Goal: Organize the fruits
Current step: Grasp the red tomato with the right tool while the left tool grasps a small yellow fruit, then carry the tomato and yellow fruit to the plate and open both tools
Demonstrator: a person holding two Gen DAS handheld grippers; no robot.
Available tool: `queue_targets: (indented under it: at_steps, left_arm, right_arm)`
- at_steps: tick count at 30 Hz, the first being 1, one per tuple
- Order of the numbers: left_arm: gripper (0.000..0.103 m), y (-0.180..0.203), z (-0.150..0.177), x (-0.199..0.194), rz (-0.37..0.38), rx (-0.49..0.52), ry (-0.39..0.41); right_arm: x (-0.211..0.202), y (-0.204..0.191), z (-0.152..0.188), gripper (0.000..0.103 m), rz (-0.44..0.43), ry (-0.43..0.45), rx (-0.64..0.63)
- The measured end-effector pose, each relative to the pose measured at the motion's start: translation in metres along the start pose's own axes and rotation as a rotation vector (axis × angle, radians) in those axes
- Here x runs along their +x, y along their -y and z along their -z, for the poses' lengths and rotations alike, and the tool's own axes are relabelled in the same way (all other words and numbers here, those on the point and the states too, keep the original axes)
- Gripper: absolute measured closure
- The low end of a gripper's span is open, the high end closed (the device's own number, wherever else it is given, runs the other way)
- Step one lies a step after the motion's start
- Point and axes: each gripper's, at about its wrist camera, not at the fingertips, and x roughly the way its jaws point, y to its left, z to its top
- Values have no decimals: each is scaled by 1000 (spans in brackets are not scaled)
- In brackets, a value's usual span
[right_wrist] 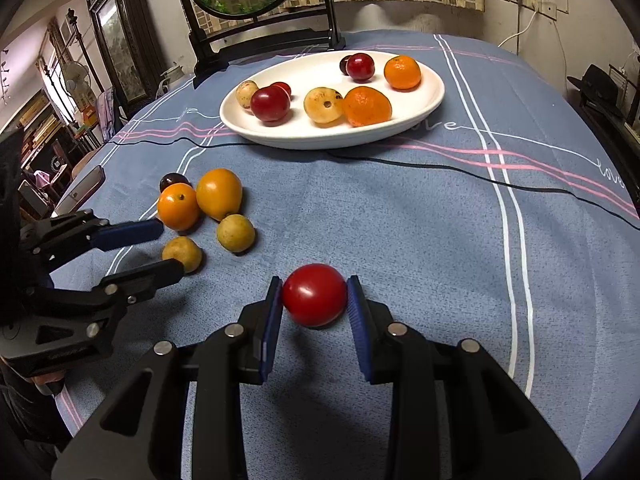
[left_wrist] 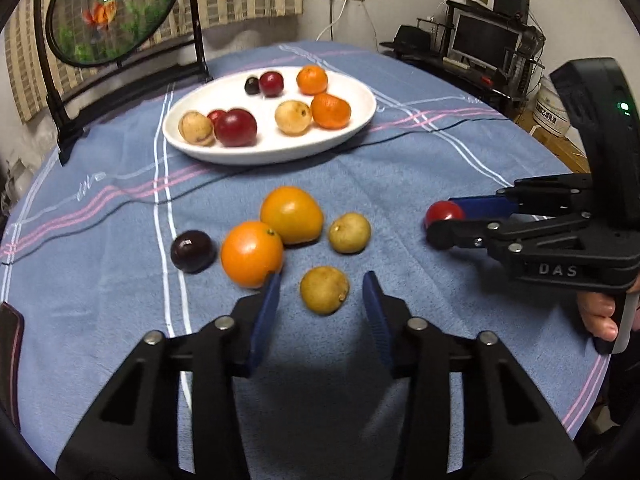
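Already, white plate (right_wrist: pixel 434 98) holds two oranges, plums, two longans.

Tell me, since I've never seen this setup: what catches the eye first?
The red fruit between the right tongs, near the table's front. Behind it, a white oval plate holds eight fruits, among them two mandarins. At left, five loose fruits lie on the blue tablecloth, the open left tongs around a yellow-brown one.

Blue-clothed table (left_wrist: pixel 400 184), white plate (left_wrist: pixel 224 152), loose fruits (left_wrist: pixel 292 214), perhaps phone (right_wrist: pixel 82 192)
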Motion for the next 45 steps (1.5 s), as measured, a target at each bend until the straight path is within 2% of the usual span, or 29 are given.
queue_targets:
  at_steps: [10, 14, 27, 36, 41, 45]
  left_arm:
    - [65, -2, 0, 10, 19, -26, -54]
    - [70, 1, -2, 16, 21, -17, -75]
    - [75, -2, -1, 15, 50, -39, -75]
    - [76, -2, -2, -1, 121, -46, -14]
    - [76, -19, -17, -10, 184, -95, 18]
    - [75, -42, -52, -11, 150, -155, 59]
  right_arm:
    - [0, 0, 0, 70, 2, 1, -2]
    - [0, -1, 0, 71, 1, 1, -1]
    - [0, 1, 0, 71, -9, 1, 10]
    - [-6, 3, 0, 70, -92, 30, 28]
    - [-8, 5, -14, 70, -214, 32, 70]
    - [-11, 8, -52, 70, -164, 129, 99]
